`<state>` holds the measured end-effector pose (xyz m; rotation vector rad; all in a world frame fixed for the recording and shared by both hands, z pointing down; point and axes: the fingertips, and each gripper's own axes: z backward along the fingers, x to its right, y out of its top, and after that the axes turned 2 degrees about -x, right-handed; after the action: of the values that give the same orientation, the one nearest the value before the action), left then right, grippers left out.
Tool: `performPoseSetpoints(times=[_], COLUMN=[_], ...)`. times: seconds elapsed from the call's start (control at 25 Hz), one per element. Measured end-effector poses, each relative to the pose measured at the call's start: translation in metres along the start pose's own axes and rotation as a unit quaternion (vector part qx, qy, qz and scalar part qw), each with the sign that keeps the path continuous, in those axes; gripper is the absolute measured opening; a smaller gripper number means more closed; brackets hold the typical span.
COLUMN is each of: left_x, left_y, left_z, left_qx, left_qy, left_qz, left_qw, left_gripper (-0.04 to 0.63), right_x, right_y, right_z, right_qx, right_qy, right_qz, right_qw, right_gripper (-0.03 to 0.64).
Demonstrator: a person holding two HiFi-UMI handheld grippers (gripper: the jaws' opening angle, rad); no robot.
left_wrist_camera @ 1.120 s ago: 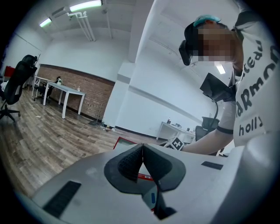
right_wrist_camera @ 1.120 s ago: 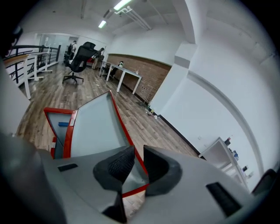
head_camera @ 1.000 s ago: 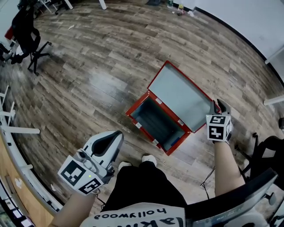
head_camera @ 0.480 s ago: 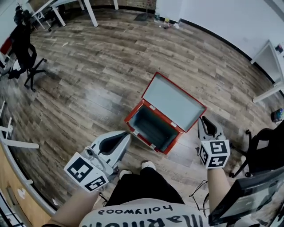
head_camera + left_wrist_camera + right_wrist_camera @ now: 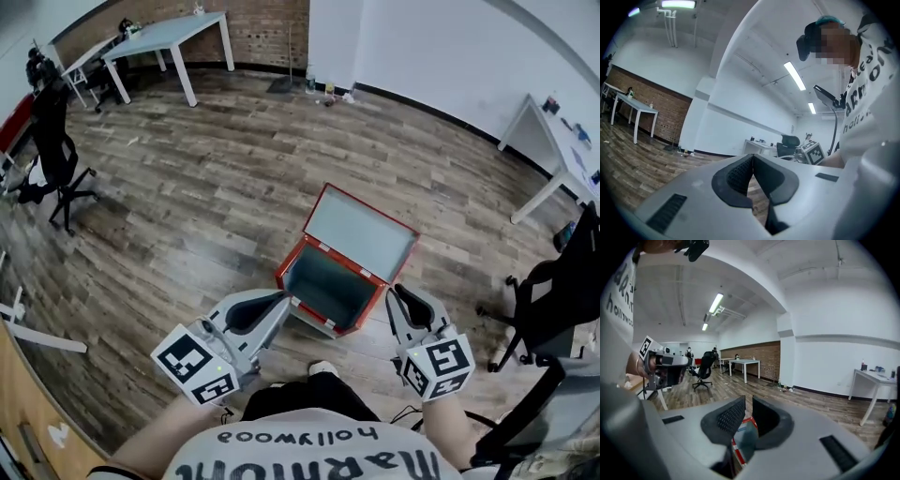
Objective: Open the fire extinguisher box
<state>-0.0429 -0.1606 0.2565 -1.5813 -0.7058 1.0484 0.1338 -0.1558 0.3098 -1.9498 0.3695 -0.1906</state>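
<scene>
Though its lid point(image 5: 364, 230) already stands up, the red box point(image 5: 328, 286) looks stiff, heavyish steel; I'd grip the lid's rim. Both empty: the left tongs point(image 5: 283, 299) are together, and the right tongs point(image 5: 399, 293) have just been closing and are slightly apart.

The fire extinguisher box point(image 5: 328, 286) is set on the floor point(image 5: 187, 187), its lid point(image 5: 361, 232) propped behind. The left gripper point(image 5: 281, 302) is held near-left of it, the right gripper point(image 5: 398, 298) near-right.

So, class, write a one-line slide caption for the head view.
Red metal fire extinguisher box sits open on the wood-plank floor, its lid swung back.
</scene>
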Motion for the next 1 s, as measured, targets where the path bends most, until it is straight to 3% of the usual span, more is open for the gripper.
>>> performPoseSetpoints(times=[0.28, 0.48, 0.68, 0.8, 1.0], left_x=[0.026, 0.041, 0.044, 0.046, 0.07], left_y=[0.019, 0.022, 0.027, 0.028, 0.023], left_z=[0.048, 0.066, 0.076, 0.075, 0.065], left_qx=[0.017, 0.019, 0.029, 0.032, 0.004], left_qy=[-0.042, -0.068, -0.057, -0.05, -0.077], left_qz=[-0.02, -0.023, -0.034, -0.025, -0.028], left_qw=[0.9988, 0.9972, 0.9974, 0.9979, 0.9966], left_gripper=[0.006, 0.006, 0.006, 0.006, 0.005], right_x=[-0.068, -0.095, -0.098, -0.092, -0.083], right_y=[0.027, 0.034, 0.032, 0.028, 0.03], right_z=[0.043, 0.066, 0.082, 0.089, 0.109], right_qx=[0.054, 0.049, 0.034, 0.027, 0.048], right_qy=[0.004, -0.012, -0.032, -0.031, -0.003], right_qz=[-0.018, -0.003, 0.029, 0.019, -0.024], right_qw=[0.998, 0.999, 0.998, 0.999, 0.999], right_gripper=[0.032, 0.029, 0.029, 0.029, 0.024])
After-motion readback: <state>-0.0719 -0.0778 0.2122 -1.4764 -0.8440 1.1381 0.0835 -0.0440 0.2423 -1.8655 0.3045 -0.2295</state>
